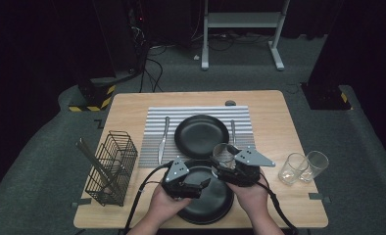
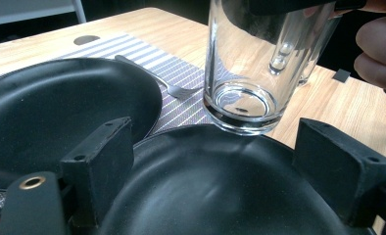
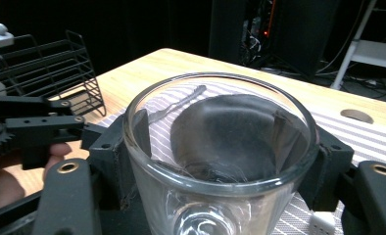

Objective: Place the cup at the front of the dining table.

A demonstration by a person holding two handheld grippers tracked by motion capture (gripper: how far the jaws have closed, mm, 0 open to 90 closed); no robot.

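Observation:
My right gripper (image 1: pixel 227 162) is shut on a clear drinking glass (image 1: pixel 223 153), held upright just above the far rim of the near black plate (image 1: pixel 208 205). In the right gripper view the glass (image 3: pixel 191 205) sits between the two black fingers (image 3: pixel 113 147). My left gripper (image 1: pixel 204 184) hovers low over the same plate, open, with nothing between its jaws. In the left gripper view the near plate (image 2: pixel 215 196) spreads under the open left gripper (image 2: pixel 220 161), and the glass (image 2: pixel 250 73) hangs close ahead.
A second black plate (image 1: pixel 201 135) lies on a striped placemat (image 1: pixel 152 115), with a knife (image 1: pixel 162 139) to its left and a fork (image 1: pixel 233 130) to its right. Two more glasses (image 1: pixel 302 167) stand at the right. A wire basket (image 1: pixel 111 167) stands at the left.

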